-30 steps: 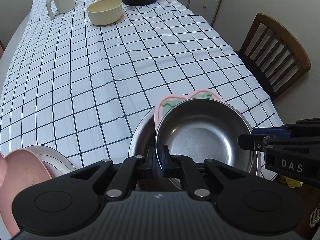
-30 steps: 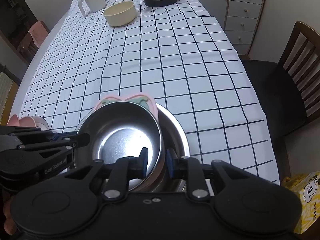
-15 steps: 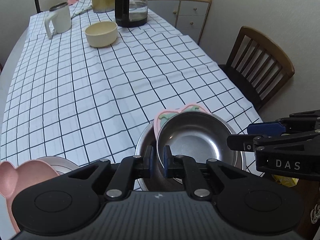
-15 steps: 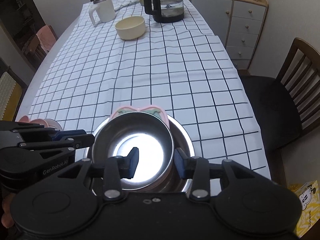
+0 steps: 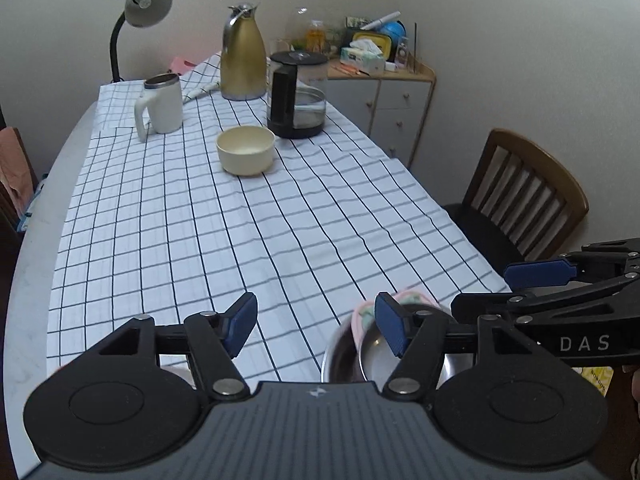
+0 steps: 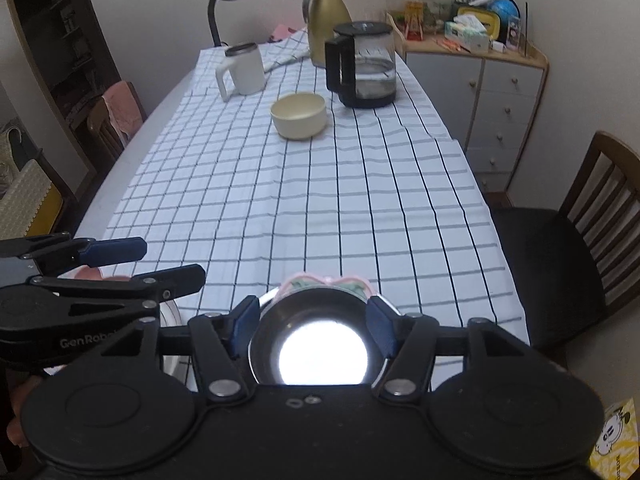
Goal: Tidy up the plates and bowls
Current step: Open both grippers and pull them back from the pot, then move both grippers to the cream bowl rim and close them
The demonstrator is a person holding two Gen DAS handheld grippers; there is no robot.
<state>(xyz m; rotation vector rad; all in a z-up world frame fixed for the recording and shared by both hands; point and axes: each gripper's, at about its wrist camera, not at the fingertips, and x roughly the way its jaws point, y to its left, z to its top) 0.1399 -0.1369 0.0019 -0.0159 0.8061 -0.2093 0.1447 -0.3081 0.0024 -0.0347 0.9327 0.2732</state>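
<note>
Both the left gripper [image 5: 316,322] and right gripper [image 6: 308,326] have just been opening, jaws apart and empty. The shiny round steel bowl [image 6: 320,344] sits nested below the right jaws, tilted on a pink plate [image 6: 326,281]; a stray knock could slide it.

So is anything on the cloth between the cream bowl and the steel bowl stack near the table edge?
Nothing visible. Bare checked tablecloth runs from the cream bowl to the stacked steel bowls; the glass carafe and white mug stand behind it.
</note>
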